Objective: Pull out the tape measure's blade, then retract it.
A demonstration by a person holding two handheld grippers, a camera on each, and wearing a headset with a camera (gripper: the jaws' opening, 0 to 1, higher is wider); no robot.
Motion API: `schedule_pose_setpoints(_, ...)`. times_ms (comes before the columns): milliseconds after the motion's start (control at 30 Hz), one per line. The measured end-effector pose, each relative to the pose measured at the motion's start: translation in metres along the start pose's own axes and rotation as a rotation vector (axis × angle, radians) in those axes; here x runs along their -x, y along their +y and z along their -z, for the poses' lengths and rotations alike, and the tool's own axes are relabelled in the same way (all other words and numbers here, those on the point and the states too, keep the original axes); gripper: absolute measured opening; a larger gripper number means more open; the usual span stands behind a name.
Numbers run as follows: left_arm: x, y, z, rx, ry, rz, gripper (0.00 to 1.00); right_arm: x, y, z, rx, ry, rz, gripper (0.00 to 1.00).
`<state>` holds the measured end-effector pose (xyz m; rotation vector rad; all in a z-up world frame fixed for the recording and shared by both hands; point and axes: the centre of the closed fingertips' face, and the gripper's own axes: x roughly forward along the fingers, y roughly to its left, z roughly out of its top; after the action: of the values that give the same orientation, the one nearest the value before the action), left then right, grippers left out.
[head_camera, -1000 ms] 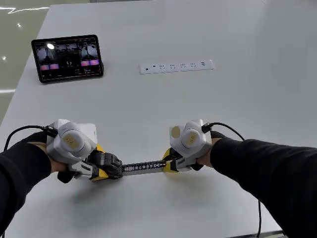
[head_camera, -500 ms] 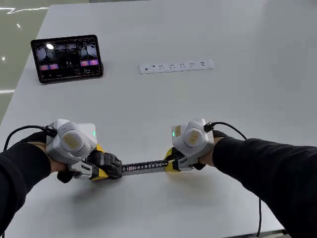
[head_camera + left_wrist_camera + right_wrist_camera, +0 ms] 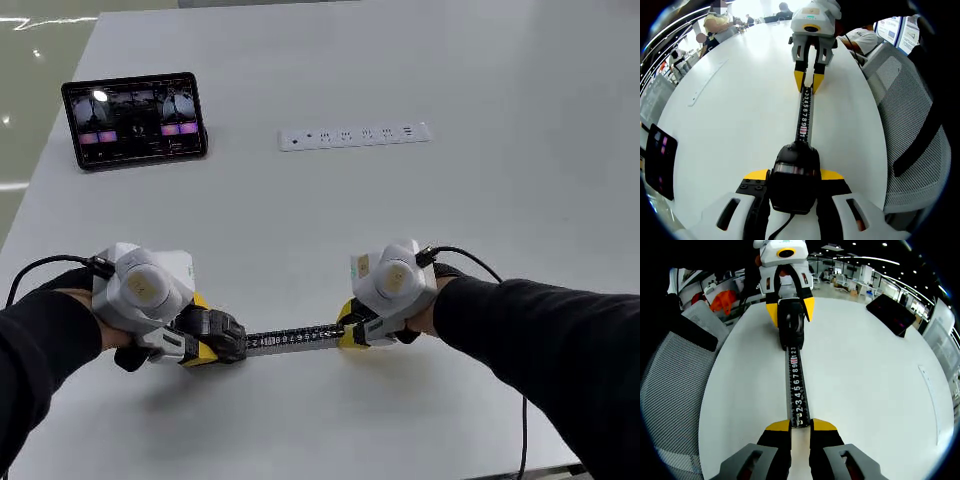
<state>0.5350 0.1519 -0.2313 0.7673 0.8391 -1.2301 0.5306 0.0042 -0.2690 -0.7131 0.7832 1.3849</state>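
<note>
Since a second ago, my right hand-held gripper (image 3: 800,426) has edged a little further from the left one, and a slightly longer run of blade (image 3: 796,390) shows between them (the change is small). My left hand-held gripper (image 3: 204,326) has kept its place near the front edge of the desk (image 3: 400,200).

That left hand-held gripper is clamped around the tape measure (image 3: 795,172), its yellow-tipped jaws pressed against the two sides of the black case. The case sits low over the desk at my left, with its mouth facing the right hand-held gripper.

From that mouth the blade runs straight across to my right hand-held gripper, whose jaws are drawn in tight and pinch the blade's free end between their yellow tips. It is a dark strip with white numbers in a row and one red mark near the case. It looks taut and level, close above the desk; I cannot tell whether it touches the surface.

Well beyond my hands, a tablet (image 3: 134,118) stands propped at the far left with its screen lit, and a white power strip (image 3: 355,135) lies flat near the middle.
</note>
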Motion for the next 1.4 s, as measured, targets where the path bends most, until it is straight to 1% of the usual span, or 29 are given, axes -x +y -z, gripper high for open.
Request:
schedule_pose_setpoints(500,-0.001,0.002,0.003,0.000,0.000,0.000,0.30,0.003,-0.001,0.006,-0.011,0.002,0.002,0.09)
schedule_pose_setpoints(1400,-0.001,0.002,0.002,0.000,0.001,-0.001,0.30,0.012,-0.003,0.019,-0.025,0.009,0.010,0.09)
